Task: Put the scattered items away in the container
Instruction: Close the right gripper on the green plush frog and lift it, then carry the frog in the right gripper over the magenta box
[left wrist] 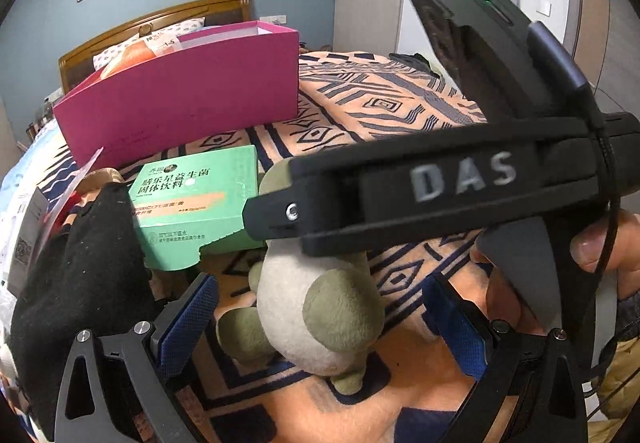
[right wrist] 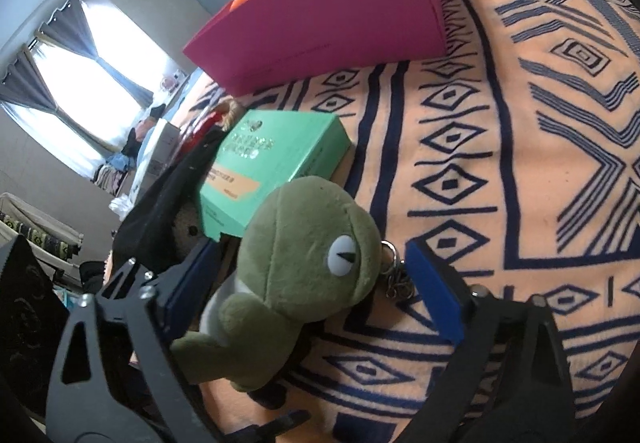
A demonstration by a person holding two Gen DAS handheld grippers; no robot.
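Note:
A green plush frog [left wrist: 320, 315] [right wrist: 304, 255] with a cream belly lies on the patterned blanket. My left gripper [left wrist: 320, 319] is open, its blue pads [left wrist: 188, 323] on either side of the frog's body without pressing it. My right gripper [right wrist: 316, 289] is open too and straddles the frog's head, with the metal keyring [right wrist: 396, 279] by its right pad. In the left wrist view the right gripper's black body [left wrist: 460, 183] crosses over the frog and hides its head. The pink container [left wrist: 180, 99] [right wrist: 328, 11] stands behind, with an orange packet [left wrist: 128, 59] inside.
A green carton [left wrist: 192, 195] [right wrist: 272, 159] lies between the frog and the container. Black cloth [left wrist: 80, 283] [right wrist: 160, 211] and a white box [right wrist: 160, 147] sit to the left. A person's hand [left wrist: 600, 243] holds the right gripper. Bare blanket [right wrist: 520, 163] spreads to the right.

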